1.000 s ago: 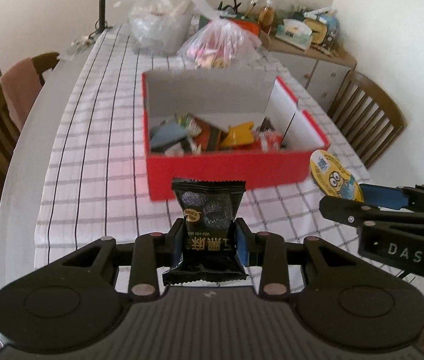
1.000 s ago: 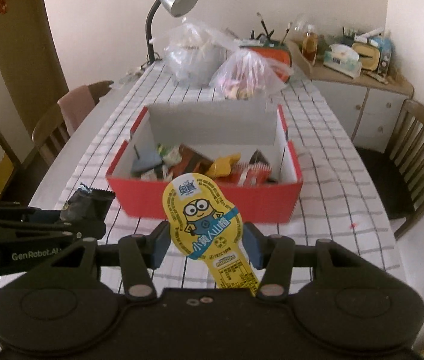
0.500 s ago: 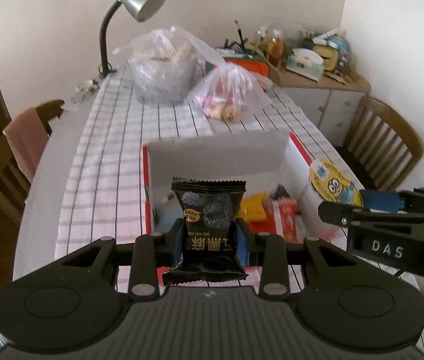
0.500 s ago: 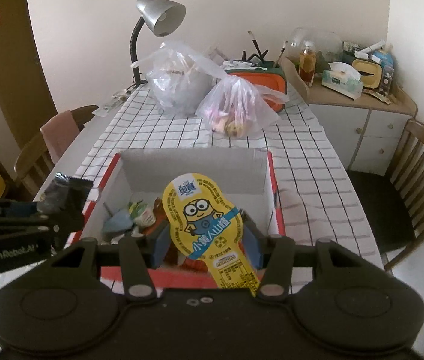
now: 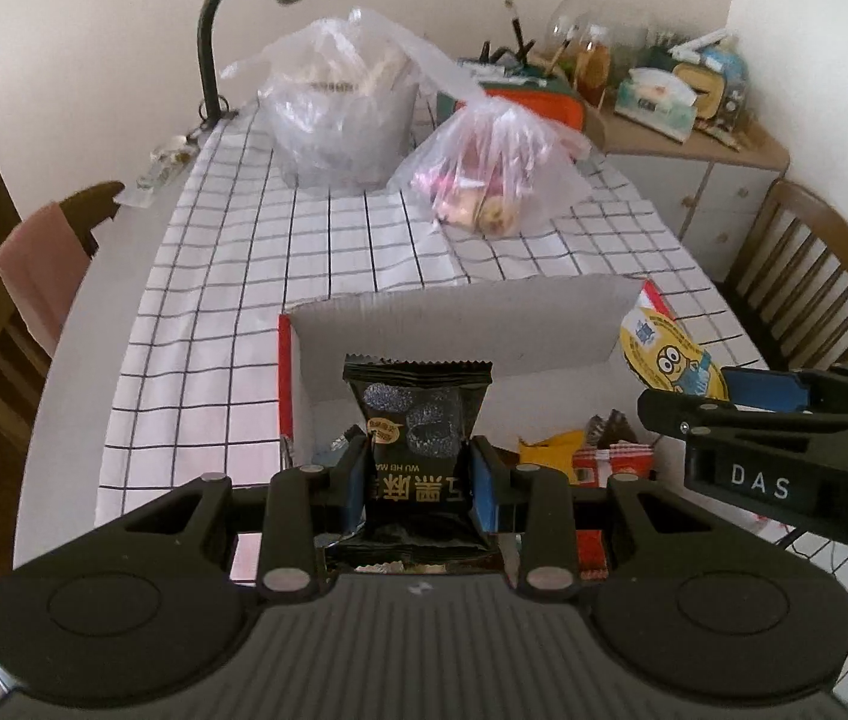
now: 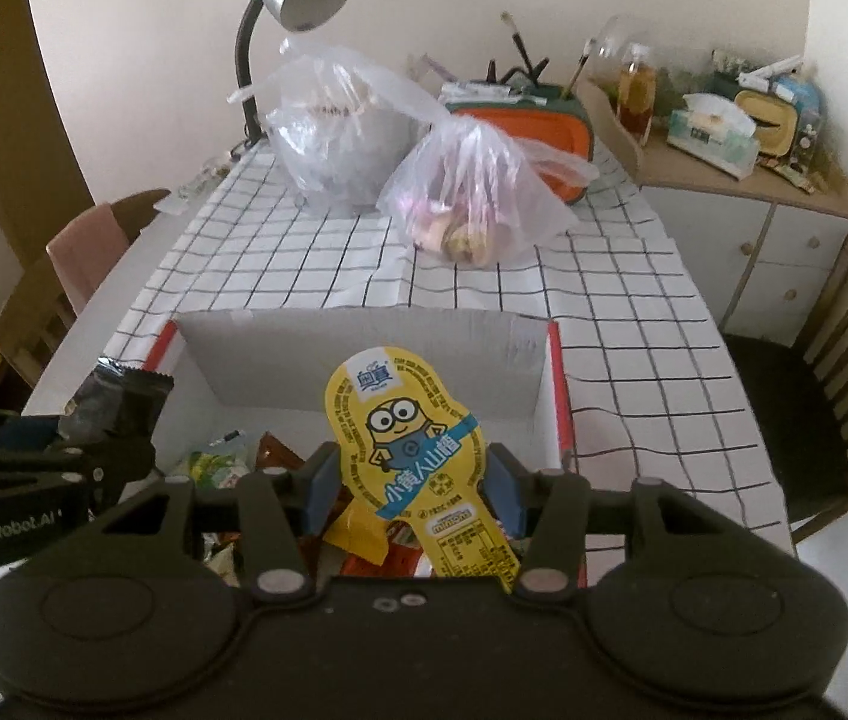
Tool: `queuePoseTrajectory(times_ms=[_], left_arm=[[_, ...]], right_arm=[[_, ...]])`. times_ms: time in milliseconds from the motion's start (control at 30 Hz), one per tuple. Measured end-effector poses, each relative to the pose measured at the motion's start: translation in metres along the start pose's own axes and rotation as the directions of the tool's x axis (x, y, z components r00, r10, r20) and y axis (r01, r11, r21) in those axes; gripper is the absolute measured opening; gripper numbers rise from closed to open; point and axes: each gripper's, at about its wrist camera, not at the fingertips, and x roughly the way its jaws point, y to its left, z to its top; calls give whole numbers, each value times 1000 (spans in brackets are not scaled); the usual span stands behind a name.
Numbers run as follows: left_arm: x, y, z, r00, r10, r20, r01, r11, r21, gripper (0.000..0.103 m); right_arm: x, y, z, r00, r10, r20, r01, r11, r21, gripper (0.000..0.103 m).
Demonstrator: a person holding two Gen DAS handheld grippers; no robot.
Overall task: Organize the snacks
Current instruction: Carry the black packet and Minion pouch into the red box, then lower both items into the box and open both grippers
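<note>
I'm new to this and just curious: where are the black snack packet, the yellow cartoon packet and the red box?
black snack packet (image 5: 418,420), left wrist view, printed front.
yellow cartoon packet (image 6: 406,426), right wrist view, cartoon figure.
red box (image 6: 562,396), right wrist view, right rim.

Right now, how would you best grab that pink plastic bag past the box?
Probably by the gathered neck of the pink plastic bag, coming from above: it stands bunched upright over a loose, bulging body that would likely slip if squeezed from the sides.
</note>
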Motion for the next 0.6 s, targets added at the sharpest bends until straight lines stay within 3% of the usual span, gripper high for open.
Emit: queuePoseTrajectory(times_ms=[267, 600], left_arm=[[42, -1, -3, 997, 3, -83, -2, 1000, 12, 34], [71, -3, -19, 987, 11, -159, -5, 999, 39, 34]], right_arm=[[40, 3, -11, 997, 4, -77, -7, 1000, -30, 50], [58, 11, -33, 991, -4, -137, -7, 997, -76, 50]])
